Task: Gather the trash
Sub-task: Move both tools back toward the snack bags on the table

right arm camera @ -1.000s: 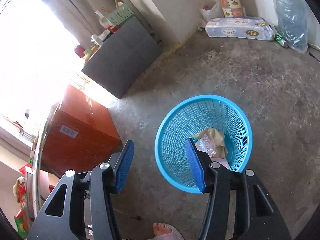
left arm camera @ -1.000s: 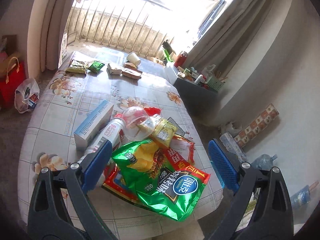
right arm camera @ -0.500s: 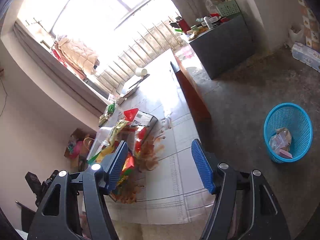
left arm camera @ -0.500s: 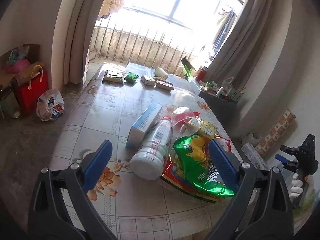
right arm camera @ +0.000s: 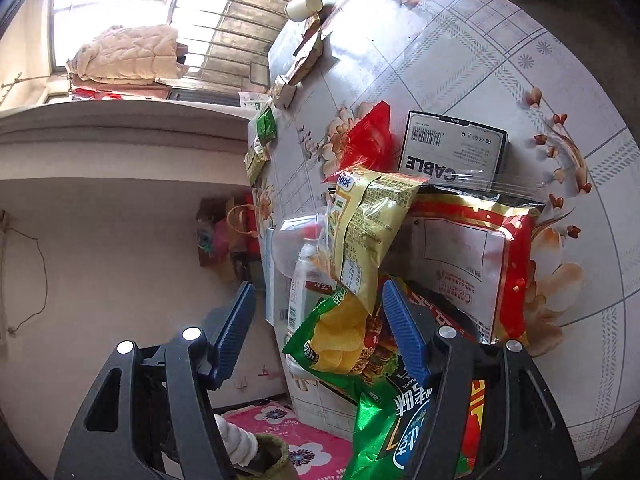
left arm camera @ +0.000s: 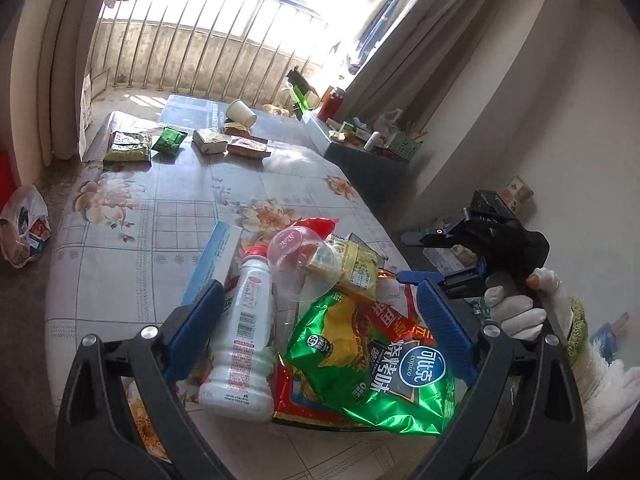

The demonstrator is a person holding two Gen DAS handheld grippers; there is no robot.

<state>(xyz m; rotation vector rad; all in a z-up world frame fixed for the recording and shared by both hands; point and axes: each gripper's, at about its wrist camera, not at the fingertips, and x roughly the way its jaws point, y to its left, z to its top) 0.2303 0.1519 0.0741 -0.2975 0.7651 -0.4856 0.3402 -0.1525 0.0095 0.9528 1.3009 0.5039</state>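
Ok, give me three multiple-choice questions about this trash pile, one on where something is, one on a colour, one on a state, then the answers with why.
1. Where does the white bottle lie?
A. beside the green chip bag
B. on the floor
C. at the table's far end

2. What colour is the bottle's cap?
A. blue
B. red
C. black

3. How does the paper cup at the far end sit?
A. upright
B. crushed flat
C. tipped on its side

Answers: 1 A, it rests against the bag in the near pile. 2 B, the cap shows red. 3 C, its open mouth faces sideways.

"CABLE" on the black box [right arm camera: 454,150]; "copico" on the green chip bag [left arm camera: 374,356].
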